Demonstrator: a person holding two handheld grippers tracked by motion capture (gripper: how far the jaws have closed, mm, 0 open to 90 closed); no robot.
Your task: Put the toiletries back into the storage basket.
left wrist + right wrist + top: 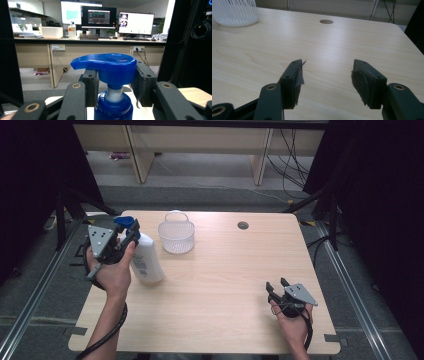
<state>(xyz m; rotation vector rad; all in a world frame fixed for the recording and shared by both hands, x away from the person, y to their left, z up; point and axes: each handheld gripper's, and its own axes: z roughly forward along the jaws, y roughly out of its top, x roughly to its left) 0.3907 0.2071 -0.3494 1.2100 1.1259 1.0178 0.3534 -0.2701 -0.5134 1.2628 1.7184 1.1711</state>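
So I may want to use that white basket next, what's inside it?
The white basket looks empty through its see-through ribbed wall; its floor is too small and blurred to be sure.

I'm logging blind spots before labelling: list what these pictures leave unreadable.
- Label text on the pump bottle: too small in the high view.
- Bottle body below the blue collar: cut off by the bottom edge of the left gripper view.
- White basket contents: blurred in the high view; cropped by the corner of the right gripper view.
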